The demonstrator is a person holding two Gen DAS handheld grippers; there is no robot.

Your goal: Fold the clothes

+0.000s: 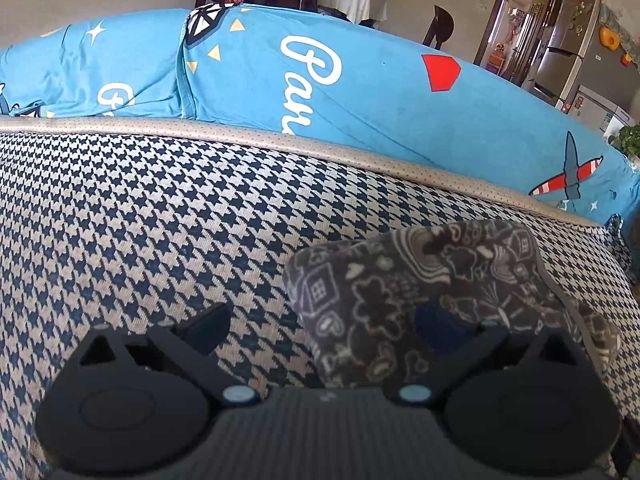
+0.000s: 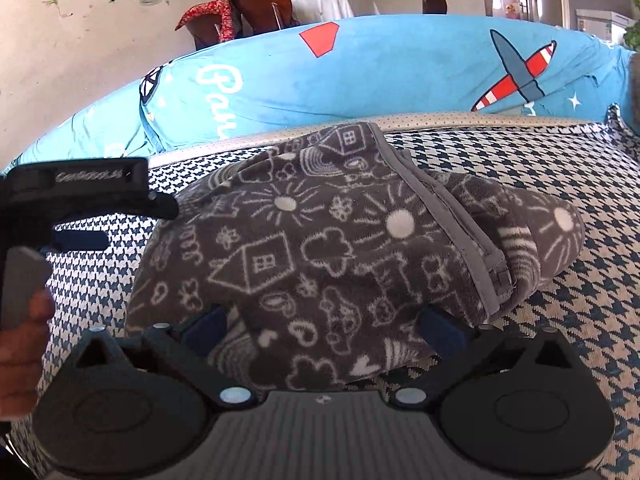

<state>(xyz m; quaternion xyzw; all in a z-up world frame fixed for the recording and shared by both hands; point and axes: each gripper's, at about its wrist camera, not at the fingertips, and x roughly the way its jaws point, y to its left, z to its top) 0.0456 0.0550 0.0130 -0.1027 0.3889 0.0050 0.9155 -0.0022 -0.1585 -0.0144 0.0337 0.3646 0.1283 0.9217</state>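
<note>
A dark grey fleece garment (image 2: 320, 248) with white doodle houses and suns lies folded in a bundle on the houndstooth cushion (image 2: 560, 320); its grey trimmed zipper edge (image 2: 452, 236) runs down the right side. My right gripper (image 2: 322, 328) is open, its blue-padded fingers (image 2: 204, 328) straddling the bundle's near edge. In the left wrist view the garment (image 1: 400, 280) sits right of centre. My left gripper (image 1: 326, 328) is open, with its right finger (image 1: 440, 328) over the fleece and the left one over bare cushion. In the right wrist view the left gripper (image 2: 138, 226) sits at the bundle's left end, held by a hand (image 2: 20, 320).
A blue quilt (image 1: 380, 92) printed with planes and white lettering lies behind a beige trim strip (image 1: 360, 160). Beyond it are dark wooden chairs (image 2: 260, 4), a white-clothed table (image 2: 324, 4), a fridge (image 1: 568, 40), a doorway (image 1: 516, 20) and a plant (image 1: 628, 140).
</note>
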